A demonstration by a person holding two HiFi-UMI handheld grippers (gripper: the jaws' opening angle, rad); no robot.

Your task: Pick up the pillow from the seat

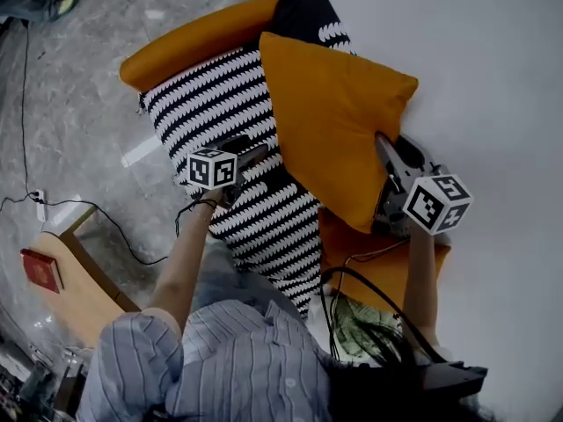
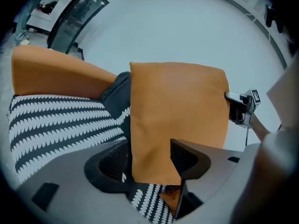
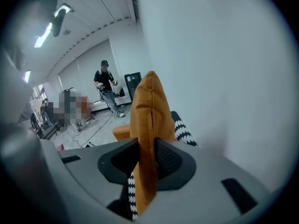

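While clamped at its seam edge in the jaws of the right gripper, hangs upright, lifted off the seat: orange pillow, flat face toward the left gripper view, white wall behind. Left gripper: jaws apart, pillow's lower edge hanging between them, not pinched. Below: black-and-white striped seat cover, orange armrest on the far side, more orange cushion showing just under the right gripper in the head view.
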